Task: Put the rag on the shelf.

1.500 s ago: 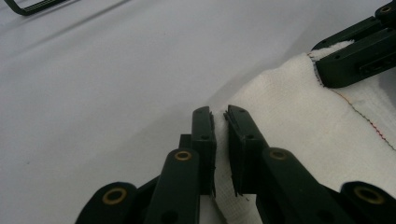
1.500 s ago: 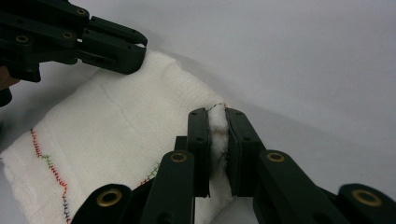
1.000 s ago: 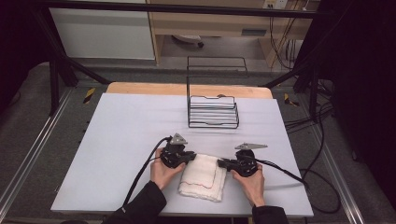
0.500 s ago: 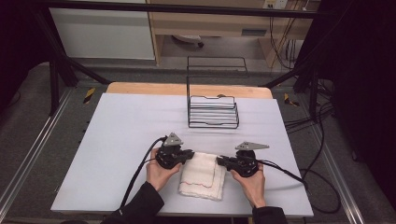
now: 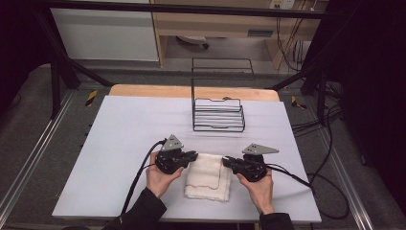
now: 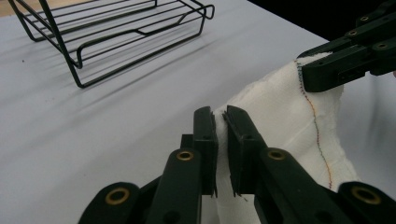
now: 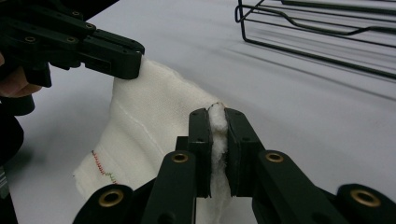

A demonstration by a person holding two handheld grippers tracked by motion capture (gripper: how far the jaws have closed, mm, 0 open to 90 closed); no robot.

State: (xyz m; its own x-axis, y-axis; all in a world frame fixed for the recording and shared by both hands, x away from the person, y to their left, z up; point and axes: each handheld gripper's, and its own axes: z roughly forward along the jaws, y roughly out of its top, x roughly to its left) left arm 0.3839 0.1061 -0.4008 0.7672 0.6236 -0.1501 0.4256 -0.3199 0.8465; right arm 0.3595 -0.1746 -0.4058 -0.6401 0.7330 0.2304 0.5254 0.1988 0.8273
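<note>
Near the table's front edge, a folded white cloth (image 5: 208,177) is lying on the pale table (image 5: 119,143). The left gripper (image 5: 191,156) is pinching the cloth's far left corner, jaws clamped on it. The right gripper (image 5: 226,163) is gripping the far right corner likewise. Farther back, a black wire rack (image 5: 218,115) is standing, well apart.
</note>
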